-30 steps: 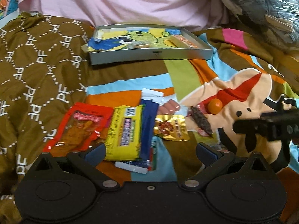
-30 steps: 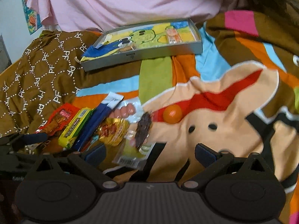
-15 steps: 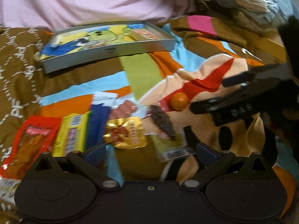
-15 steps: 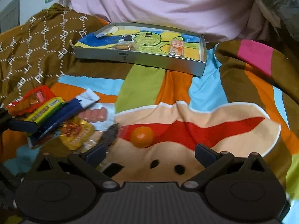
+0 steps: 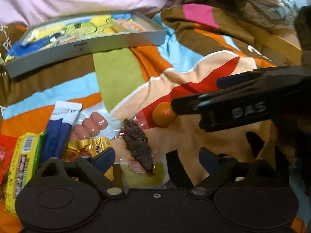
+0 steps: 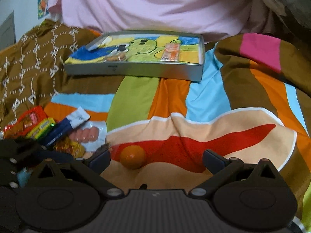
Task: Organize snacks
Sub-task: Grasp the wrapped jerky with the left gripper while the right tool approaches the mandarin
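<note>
Left gripper: jaws spread wide, nothing between them; low centre of the left wrist view, hovering over the clear packet of dark dried snack.
Right gripper: jaws also wide apart, gripping nothing; the small round orange ball sits just inside its left finger (closer to that finger than to the other). In the left wrist view it reaches in from the right edge, and one fingertip meets the ball.
Small round orange ball: lower centre of the right wrist view, on the red patch of the colourful cartoon blanket.
Clear packet of dark dried snack: long axis runs from upper left to lower right in the left wrist view, its lower end nearest the camera.
Clear pack of pink sausages: left of the dark snack, the sausages lying side by side, pointing toward the upper right.
Blue-and-white sachet: long axis near upright, white end toward the top of the frame.
Gold foil packet: below the sausages, partly behind the left finger.
Yellow wrapped bar: lower left, long axis steep.
Shallow grey tray with a cartoon lining: upper centre, well apart from the pile; an orange packet lies inside at the right, its long axis pointing away from the camera.
</note>
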`<action>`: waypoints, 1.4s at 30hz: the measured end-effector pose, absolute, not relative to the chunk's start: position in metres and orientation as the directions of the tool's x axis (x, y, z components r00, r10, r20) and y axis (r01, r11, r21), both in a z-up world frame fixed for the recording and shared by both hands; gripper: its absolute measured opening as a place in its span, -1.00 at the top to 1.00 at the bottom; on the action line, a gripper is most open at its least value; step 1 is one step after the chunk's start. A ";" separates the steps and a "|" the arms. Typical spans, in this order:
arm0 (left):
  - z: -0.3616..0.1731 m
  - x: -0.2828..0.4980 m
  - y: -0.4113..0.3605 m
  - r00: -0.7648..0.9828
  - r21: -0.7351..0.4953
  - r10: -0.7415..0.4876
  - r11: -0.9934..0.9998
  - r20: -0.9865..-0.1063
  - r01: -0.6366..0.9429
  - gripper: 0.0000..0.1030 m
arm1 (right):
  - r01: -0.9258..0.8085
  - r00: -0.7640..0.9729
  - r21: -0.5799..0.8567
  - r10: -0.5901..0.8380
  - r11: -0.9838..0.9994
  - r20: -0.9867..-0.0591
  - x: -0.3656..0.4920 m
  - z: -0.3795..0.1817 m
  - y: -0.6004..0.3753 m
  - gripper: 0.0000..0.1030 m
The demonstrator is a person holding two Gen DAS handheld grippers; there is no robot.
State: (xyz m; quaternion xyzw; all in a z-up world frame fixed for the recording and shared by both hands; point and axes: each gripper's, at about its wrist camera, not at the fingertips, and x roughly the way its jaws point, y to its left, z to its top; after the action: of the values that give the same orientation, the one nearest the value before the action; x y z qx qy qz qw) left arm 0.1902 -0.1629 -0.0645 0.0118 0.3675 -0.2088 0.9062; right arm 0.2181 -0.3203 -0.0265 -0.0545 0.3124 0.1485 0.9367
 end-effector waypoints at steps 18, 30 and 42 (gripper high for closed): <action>-0.074 0.209 -0.152 0.637 -0.156 -0.313 0.944 -0.705 0.291 0.04 | -0.314 0.740 0.066 0.288 0.947 -0.609 0.221 -0.028 -0.321 -1.00; -0.074 0.194 -0.121 0.646 -0.131 -0.278 0.955 -0.711 0.267 0.05 | -0.354 0.712 0.047 0.301 0.934 -0.634 0.221 -0.040 -0.308 -0.99; -0.075 0.193 -0.114 0.653 -0.134 -0.274 0.957 -0.707 0.256 0.04 | -0.393 0.720 -0.058 0.268 0.918 -0.640 0.228 -0.055 -0.291 -0.72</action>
State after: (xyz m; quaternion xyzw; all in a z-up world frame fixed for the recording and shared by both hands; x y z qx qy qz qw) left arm 0.1929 -0.1135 -0.0746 -0.0112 0.3905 -0.1458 0.9089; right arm 0.2283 -0.2912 -0.0546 -0.0949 0.3283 0.1791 0.9226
